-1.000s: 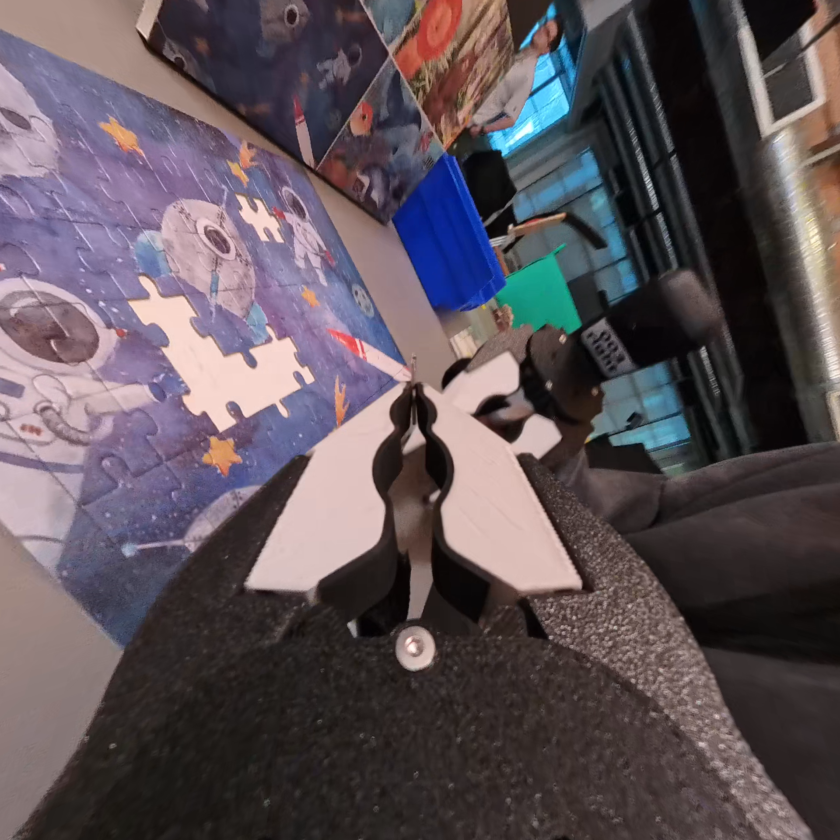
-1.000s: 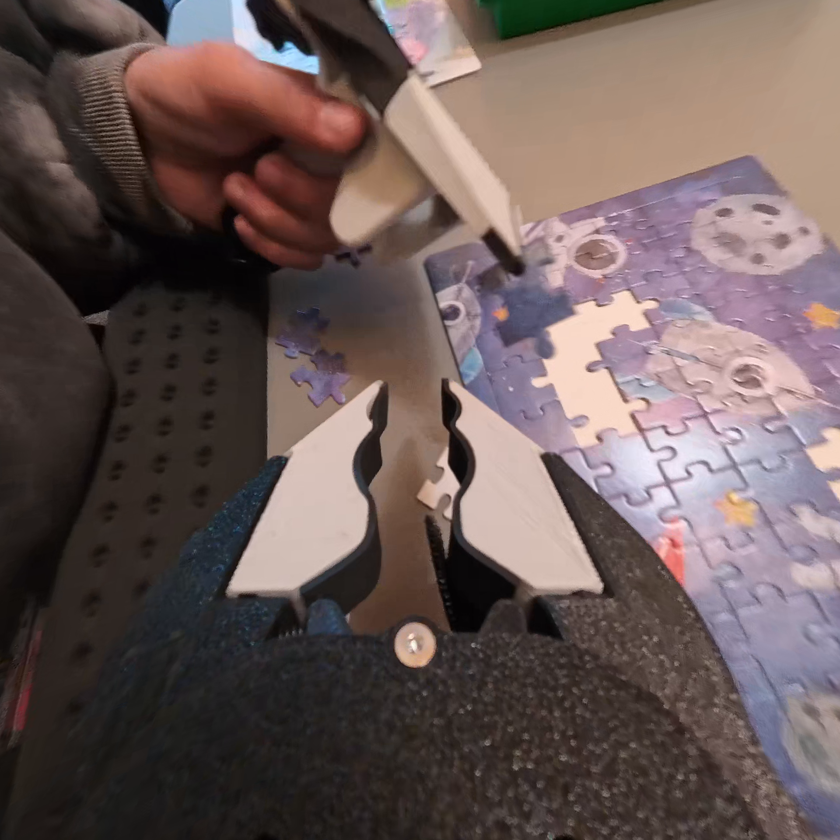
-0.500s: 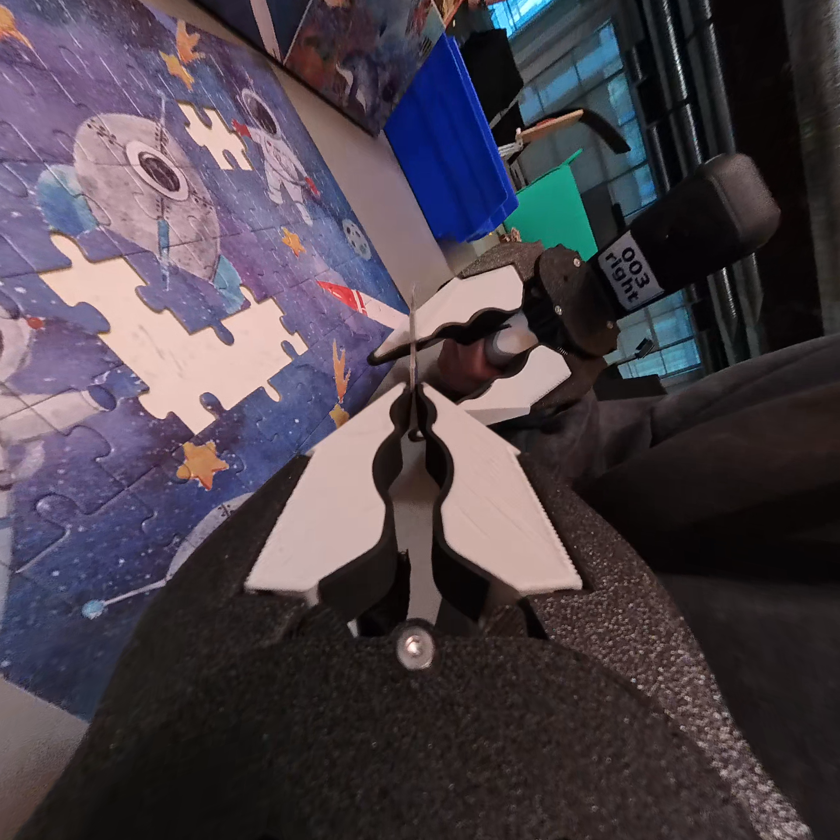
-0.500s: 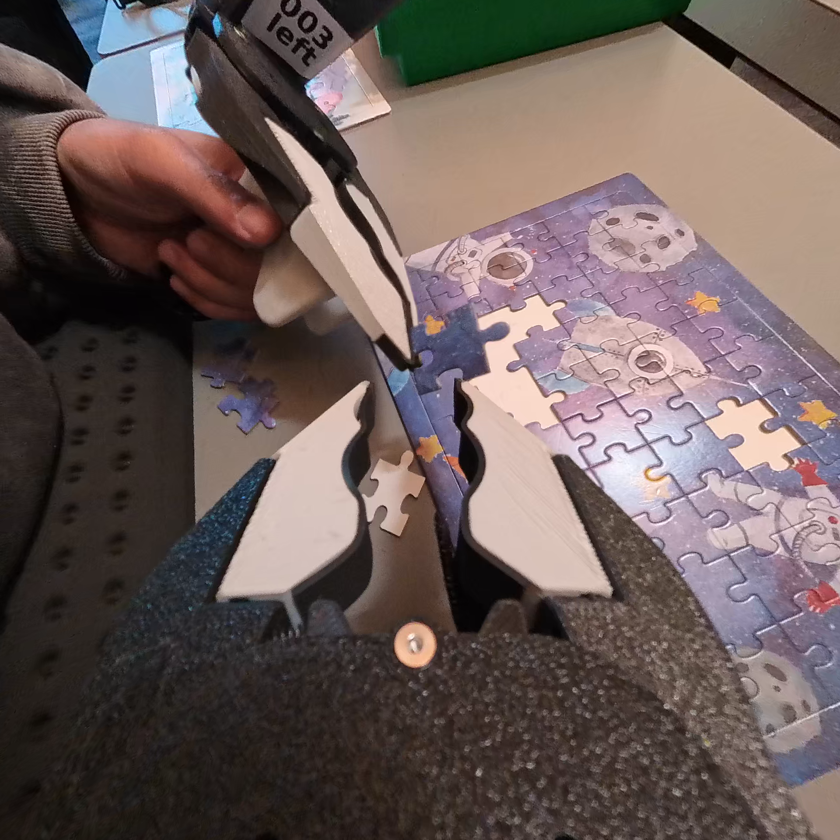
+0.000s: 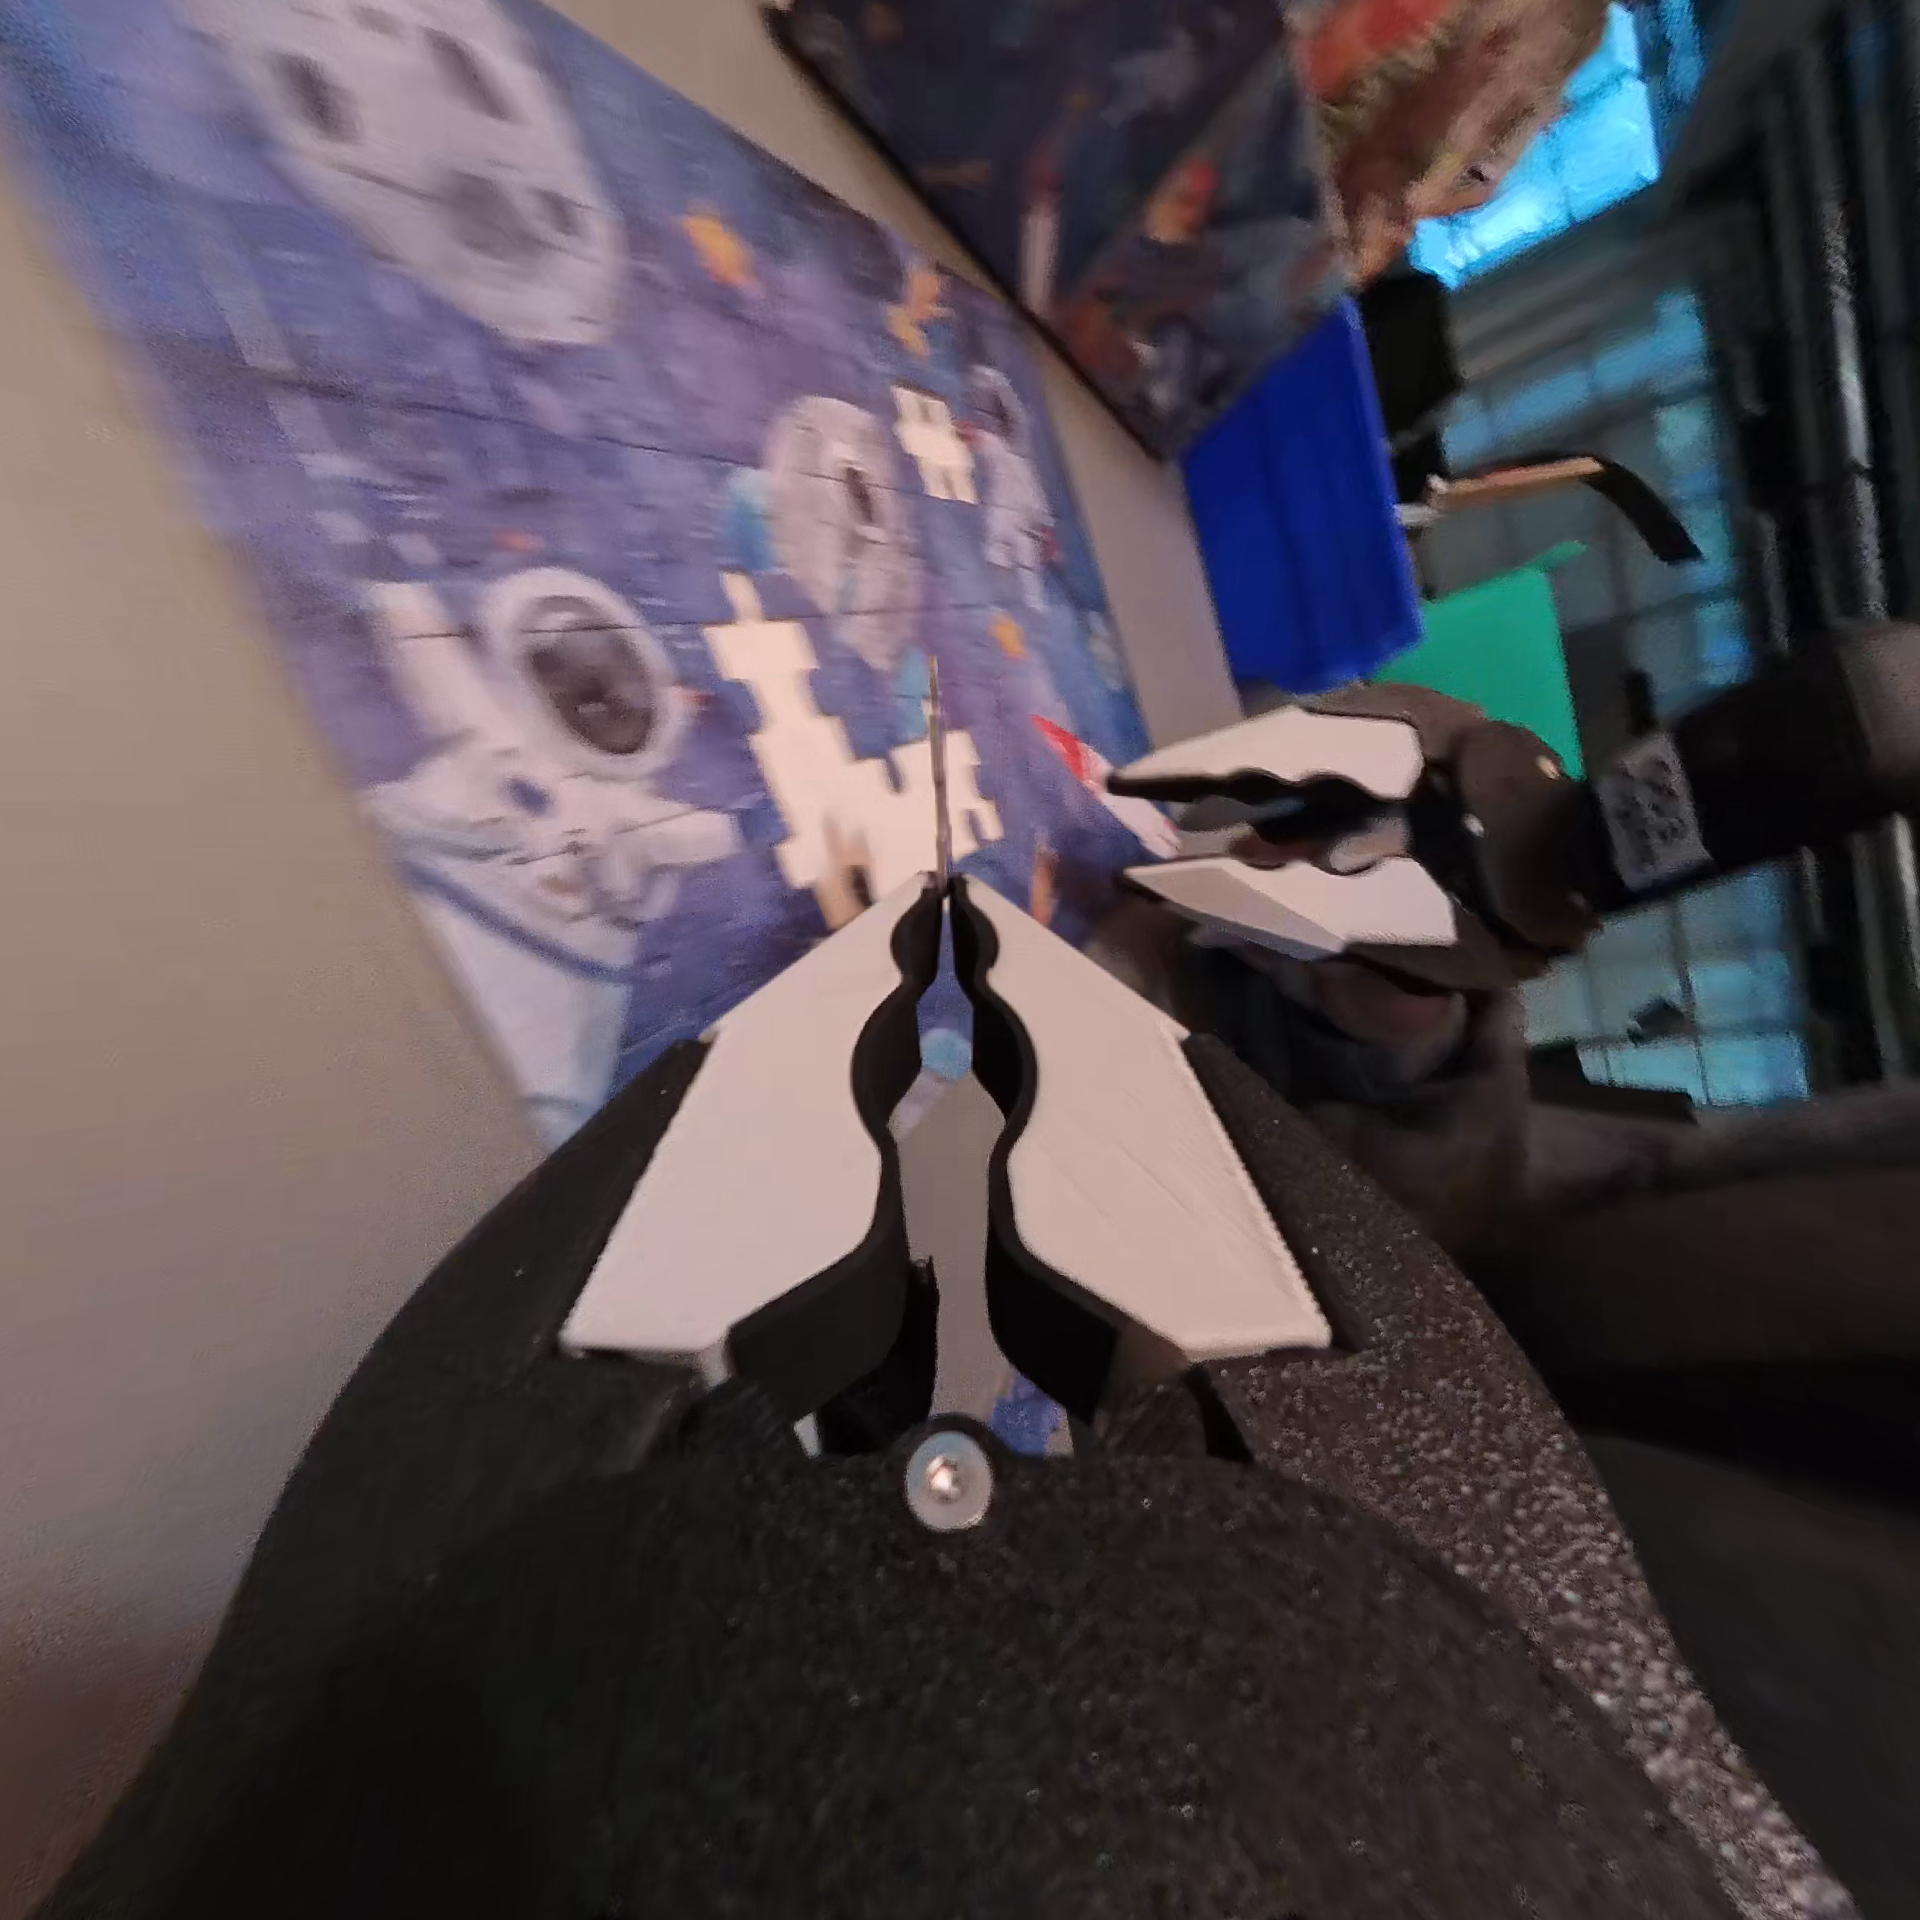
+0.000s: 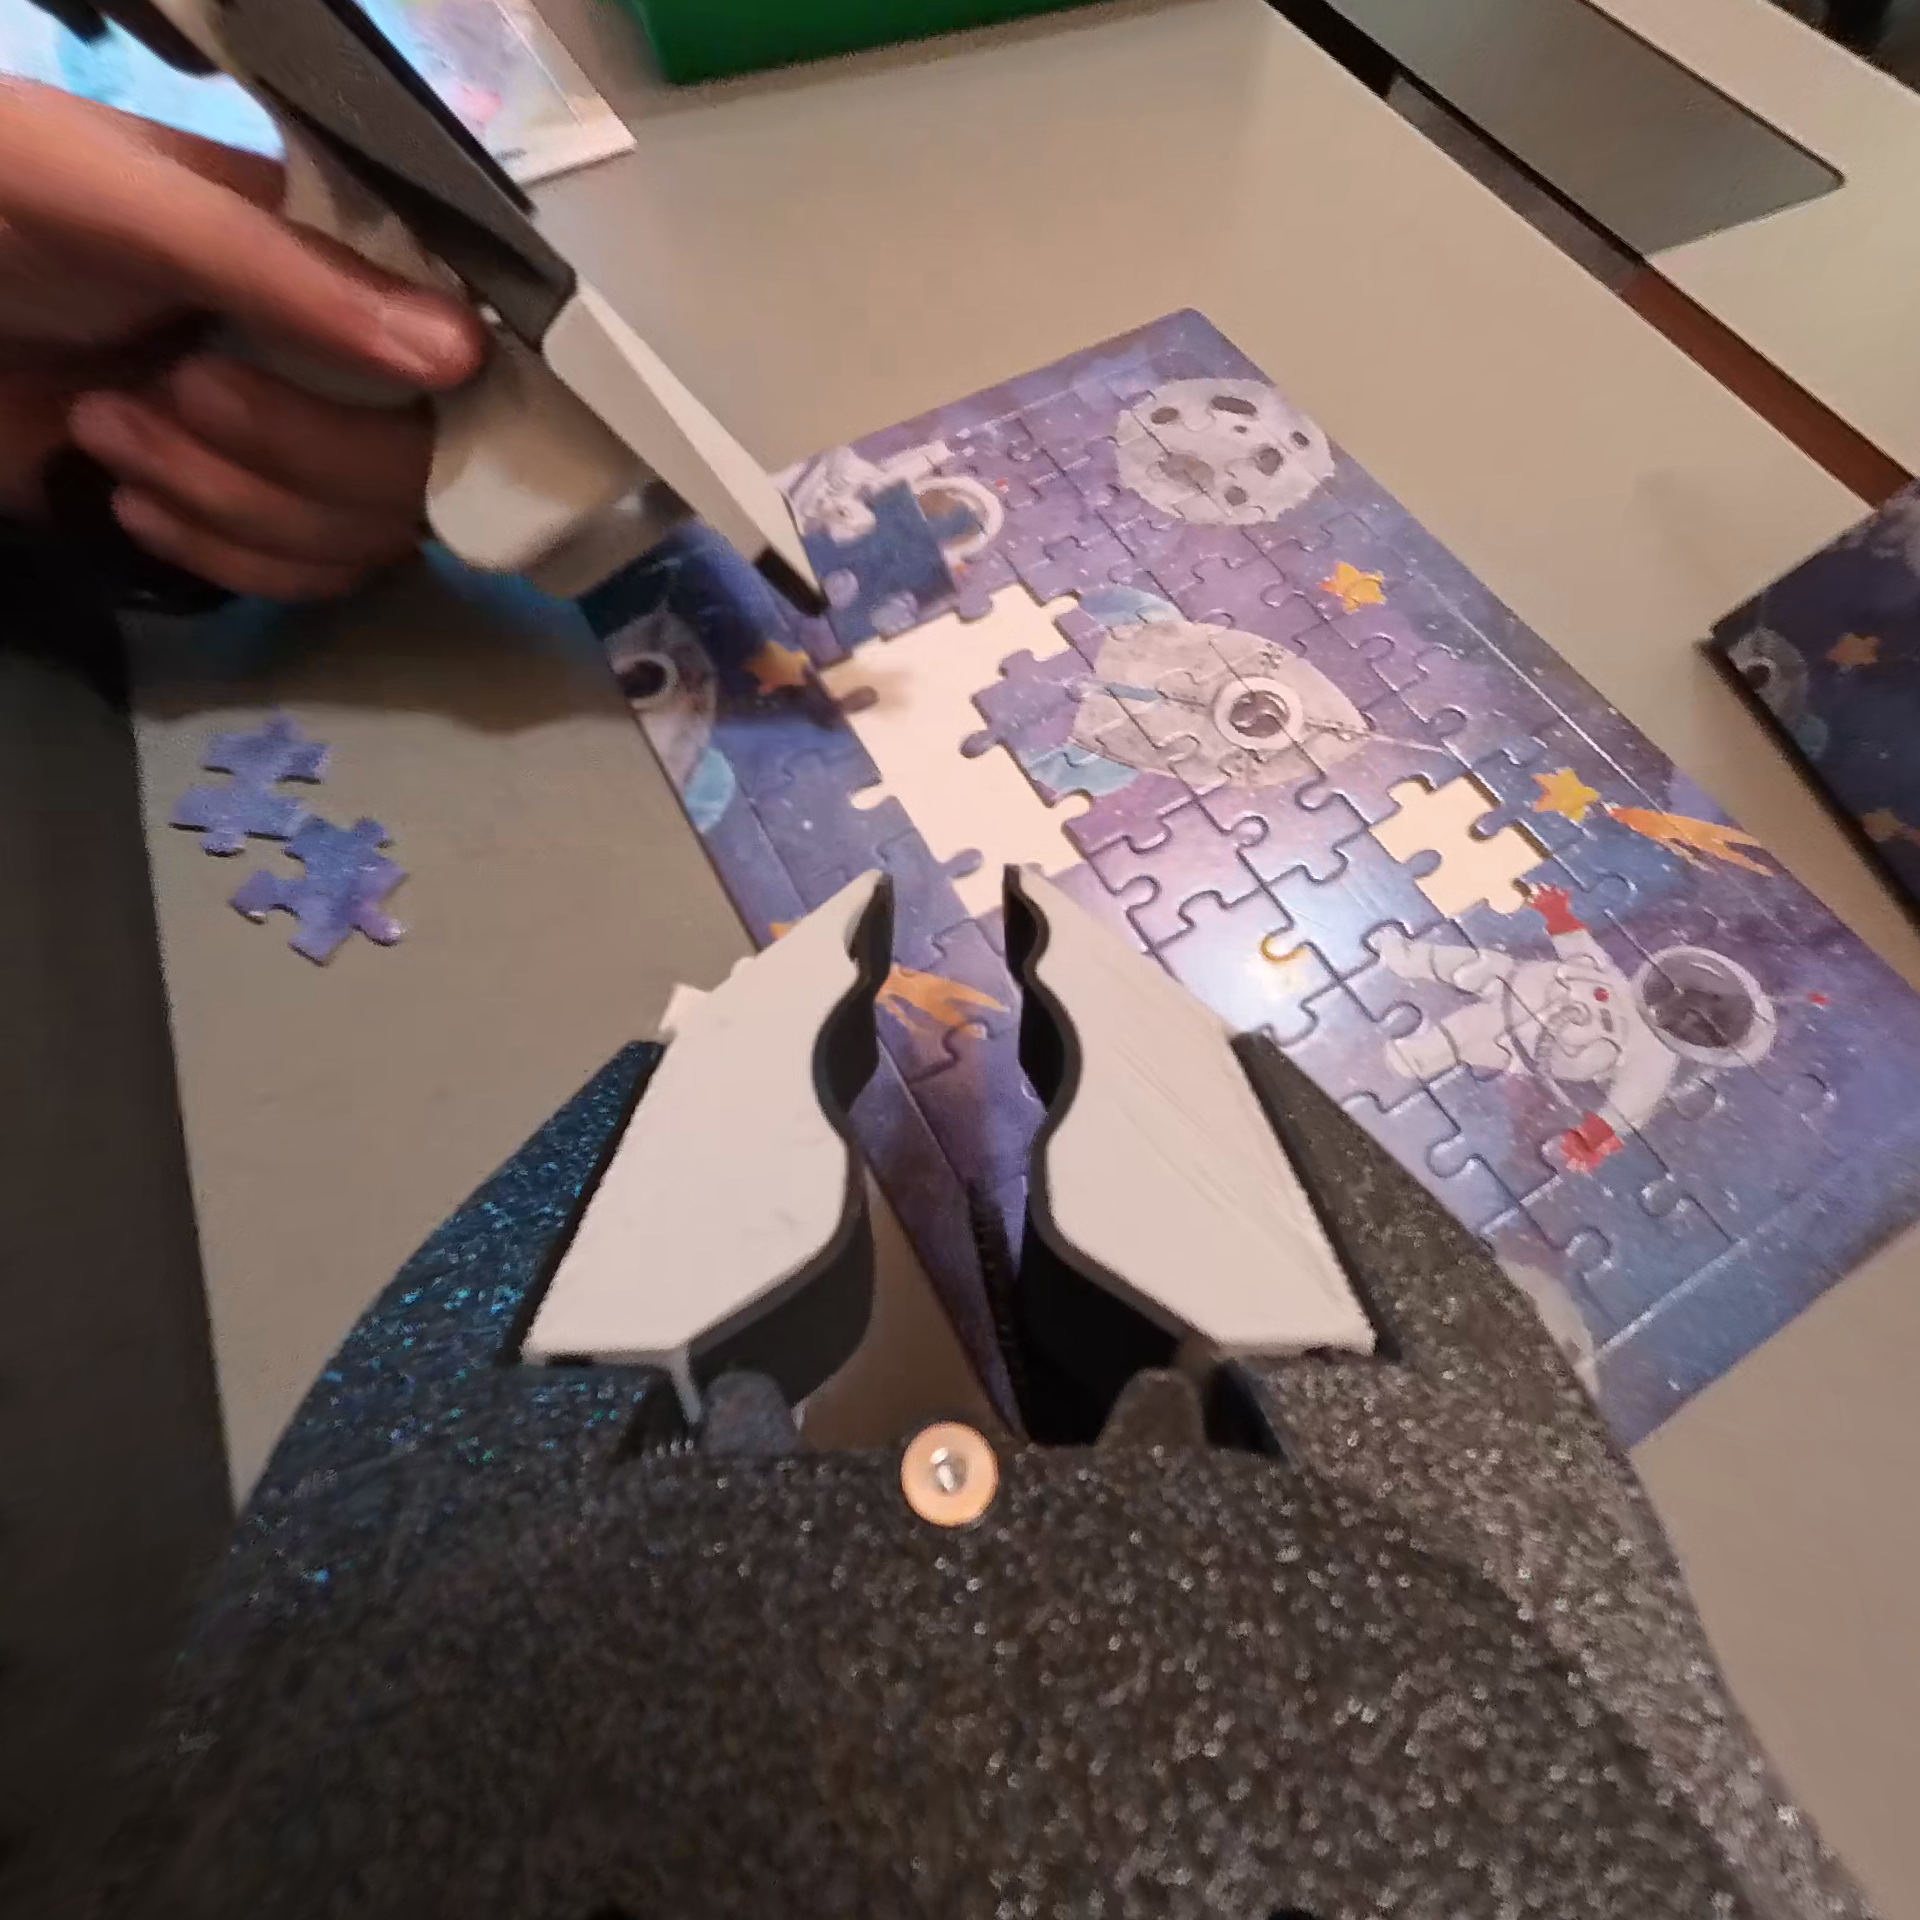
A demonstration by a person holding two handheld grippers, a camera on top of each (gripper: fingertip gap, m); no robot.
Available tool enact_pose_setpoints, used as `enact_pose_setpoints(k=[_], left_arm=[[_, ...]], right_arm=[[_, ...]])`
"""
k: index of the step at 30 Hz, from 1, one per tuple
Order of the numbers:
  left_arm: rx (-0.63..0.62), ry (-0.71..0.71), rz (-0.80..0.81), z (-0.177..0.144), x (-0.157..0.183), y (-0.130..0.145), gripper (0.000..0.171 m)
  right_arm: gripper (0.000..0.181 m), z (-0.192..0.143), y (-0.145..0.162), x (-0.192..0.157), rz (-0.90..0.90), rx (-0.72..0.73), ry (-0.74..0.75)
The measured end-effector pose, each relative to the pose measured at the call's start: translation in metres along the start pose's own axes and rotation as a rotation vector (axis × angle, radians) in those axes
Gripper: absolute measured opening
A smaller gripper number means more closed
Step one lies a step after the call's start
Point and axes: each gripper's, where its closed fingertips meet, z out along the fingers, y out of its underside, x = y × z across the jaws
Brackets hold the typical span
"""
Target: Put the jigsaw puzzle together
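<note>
We see the left tool (image 5: 940,883) clenched on a dark blue puzzle piece (image 6: 883,566), edge-on in its own view, held just above the jigsaw puzzle (image 6: 1299,831) beside the top of the big white gap (image 6: 956,727). We cannot tell if the piece touches the board. A hand (image 6: 208,395) grips that tool. The right tool (image 6: 945,904) is released — jaws apart, nothing between them — hovering over the puzzle's near edge. A smaller white gap (image 6: 1455,842) sits further right, near the astronaut picture. Loose purple pieces (image 6: 291,831) lie on the grey tabletop (image 6: 1039,208) left of the puzzle, well apart from it. The puzzle box (image 6: 1839,707) sits at the right edge — a blue bin (image 5: 1299,520) beyond it in the left wrist view.
</note>
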Motion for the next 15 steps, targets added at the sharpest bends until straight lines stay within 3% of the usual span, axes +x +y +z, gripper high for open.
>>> enact_pose_setpoints(k=[6,15], left_arm=[[0.062,-0.057,-0.178,-0.011,-0.022,-0.008,0.001],[0.056,-0.023,-0.219,-0.007,-0.017,-0.010,0.001]], right_arm=[[0.019,0.000,0.000,0.006,-0.017,-0.002,0.039],[0.018,-0.003,-0.001,0.007,-0.028,0.006,0.051]])
